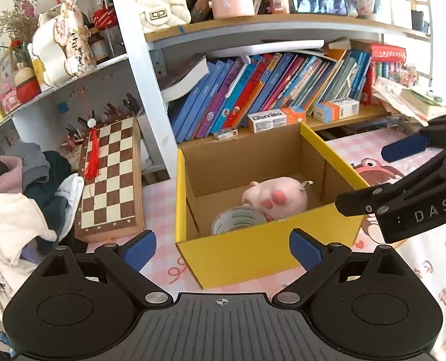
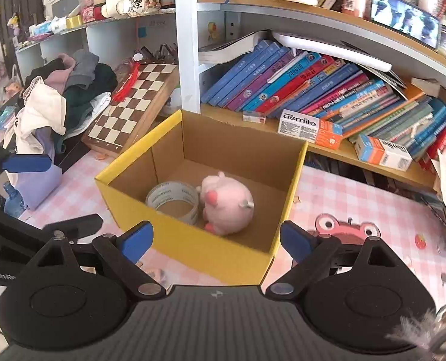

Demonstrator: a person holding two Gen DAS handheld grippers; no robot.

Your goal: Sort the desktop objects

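Observation:
A yellow cardboard box stands open on the pink checked desk; it also shows in the right wrist view. Inside it lie a pink plush pig and a roll of clear tape, touching each other. My left gripper is open and empty, just in front of the box's near wall. My right gripper is open and empty, also at the box's near wall. The right gripper also shows in the left wrist view, to the right of the box.
A chessboard leans left of the box beside a heap of clothes. A shelf of books and small cartons runs behind the box. A frog-print mat lies to the right.

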